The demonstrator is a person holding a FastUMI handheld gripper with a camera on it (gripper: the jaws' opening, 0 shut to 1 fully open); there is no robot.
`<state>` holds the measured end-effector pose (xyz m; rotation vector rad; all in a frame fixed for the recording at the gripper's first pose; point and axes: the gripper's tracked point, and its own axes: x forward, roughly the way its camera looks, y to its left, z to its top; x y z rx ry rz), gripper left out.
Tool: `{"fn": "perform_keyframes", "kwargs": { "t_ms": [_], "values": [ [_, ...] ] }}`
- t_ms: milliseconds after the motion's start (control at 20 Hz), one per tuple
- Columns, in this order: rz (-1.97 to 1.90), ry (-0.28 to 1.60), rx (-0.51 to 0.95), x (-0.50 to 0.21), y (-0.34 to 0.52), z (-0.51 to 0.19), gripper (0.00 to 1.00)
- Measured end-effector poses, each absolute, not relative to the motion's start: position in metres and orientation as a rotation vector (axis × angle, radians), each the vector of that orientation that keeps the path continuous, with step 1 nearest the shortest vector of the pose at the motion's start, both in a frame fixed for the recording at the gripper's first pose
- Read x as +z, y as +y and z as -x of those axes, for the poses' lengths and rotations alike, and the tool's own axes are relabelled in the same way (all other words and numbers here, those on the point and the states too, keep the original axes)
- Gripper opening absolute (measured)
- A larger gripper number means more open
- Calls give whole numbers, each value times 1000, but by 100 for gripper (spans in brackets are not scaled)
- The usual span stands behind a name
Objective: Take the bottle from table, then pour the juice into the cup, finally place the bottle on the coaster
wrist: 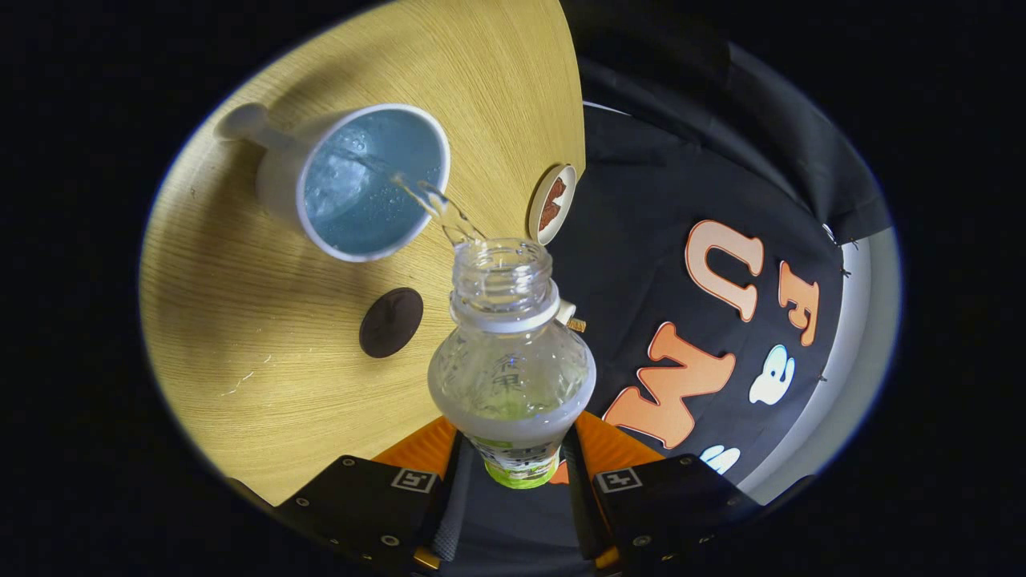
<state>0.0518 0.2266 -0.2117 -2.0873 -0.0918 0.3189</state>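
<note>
A staged recording booth, not a lived-in room: pale wood-grain counter [264, 336] ahead of the hand-held gripper [513, 473], ending at a black cloth wall [657, 200] draped close behind.

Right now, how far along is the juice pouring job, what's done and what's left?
Done: the bottle is off the table, clamped between the gripper's two fingers. In hand: it is tipped with its open mouth toward the cup, and a clear stream runs from the mouth into the liquid already in the cup. Left: righting the bottle and setting it on the dark round coaster, which lies bare beside the cup.
</note>
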Motion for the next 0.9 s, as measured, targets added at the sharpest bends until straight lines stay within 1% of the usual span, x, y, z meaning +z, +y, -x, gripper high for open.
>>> {"fn": "perform_keyframes", "kwargs": {
  "t_ms": [900],
  "values": [
    [2169,-132,323,-201,236,-52,57]
  ]
}}
